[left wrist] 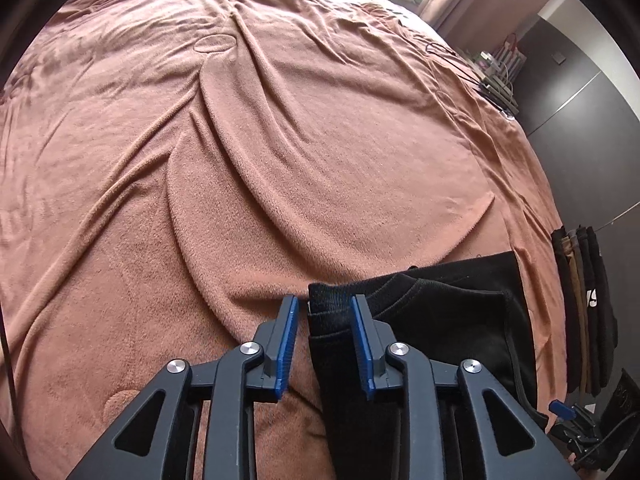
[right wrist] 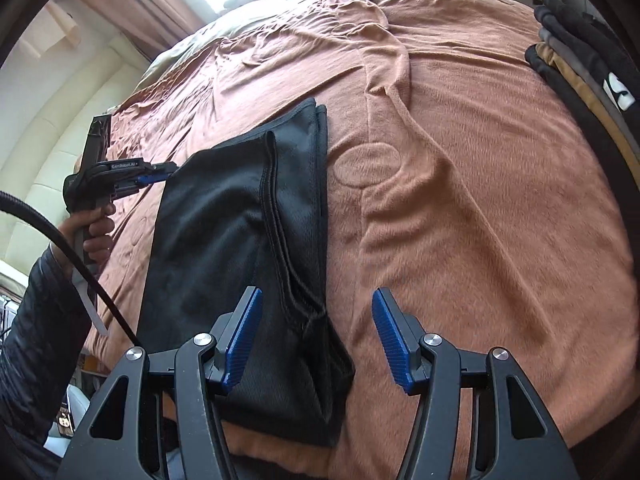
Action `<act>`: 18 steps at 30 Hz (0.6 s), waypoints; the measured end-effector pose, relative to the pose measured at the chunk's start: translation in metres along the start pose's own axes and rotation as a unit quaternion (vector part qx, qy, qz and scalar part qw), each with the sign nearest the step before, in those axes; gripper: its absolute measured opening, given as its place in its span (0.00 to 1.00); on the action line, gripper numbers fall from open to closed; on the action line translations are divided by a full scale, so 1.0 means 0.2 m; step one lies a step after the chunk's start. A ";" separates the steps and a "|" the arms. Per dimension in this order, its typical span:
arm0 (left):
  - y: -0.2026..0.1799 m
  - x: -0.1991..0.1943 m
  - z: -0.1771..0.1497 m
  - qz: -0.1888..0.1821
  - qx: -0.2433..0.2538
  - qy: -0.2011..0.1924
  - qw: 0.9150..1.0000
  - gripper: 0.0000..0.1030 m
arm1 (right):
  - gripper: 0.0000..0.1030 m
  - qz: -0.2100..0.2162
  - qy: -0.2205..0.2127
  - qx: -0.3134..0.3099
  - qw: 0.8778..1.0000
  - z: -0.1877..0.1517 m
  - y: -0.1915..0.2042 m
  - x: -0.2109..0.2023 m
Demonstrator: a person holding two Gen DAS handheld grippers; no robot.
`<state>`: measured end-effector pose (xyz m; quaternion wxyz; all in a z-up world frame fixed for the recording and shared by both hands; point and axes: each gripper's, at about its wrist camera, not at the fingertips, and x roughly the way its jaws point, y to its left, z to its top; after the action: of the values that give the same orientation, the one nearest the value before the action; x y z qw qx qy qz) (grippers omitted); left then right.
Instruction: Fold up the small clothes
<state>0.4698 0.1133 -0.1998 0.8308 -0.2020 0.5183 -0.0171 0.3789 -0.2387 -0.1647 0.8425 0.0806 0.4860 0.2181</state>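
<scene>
Black garment folded into a long strip, lying flat

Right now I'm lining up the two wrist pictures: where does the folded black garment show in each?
Left wrist: folded black garment at bottom right, its edge between the left gripper fingers.
Right wrist: left of centre, reaching the right gripper.
Shared landmark: stack of folded clothes.
</scene>
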 end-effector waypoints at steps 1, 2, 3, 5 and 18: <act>0.00 -0.02 -0.01 0.000 0.001 -0.001 1.000 0.33 | 0.46 0.001 0.001 0.001 1.000 -0.02 0.00 -0.02; -0.01 -0.04 -0.03 0.001 0.003 -0.002 1.000 0.34 | 0.41 0.002 0.003 0.002 1.000 -0.03 0.01 -0.03; -0.01 -0.05 -0.05 0.001 0.004 -0.002 1.000 0.35 | 0.40 0.002 0.004 0.003 1.000 -0.04 0.01 -0.04; -0.01 -0.09 -0.10 0.000 0.005 -0.001 1.000 0.36 | 0.35 0.002 0.005 0.003 1.000 -0.08 0.02 -0.06; -0.11 -0.18 -0.52 -0.015 0.037 0.058 0.998 0.37 | 0.00 -0.011 0.024 0.021 0.999 -0.23 0.08 -0.08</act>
<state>0.3680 0.0683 -0.2009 0.8059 -0.1774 0.5616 -0.0605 0.3283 -0.2355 -0.1705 0.8308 0.0878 0.5118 0.2005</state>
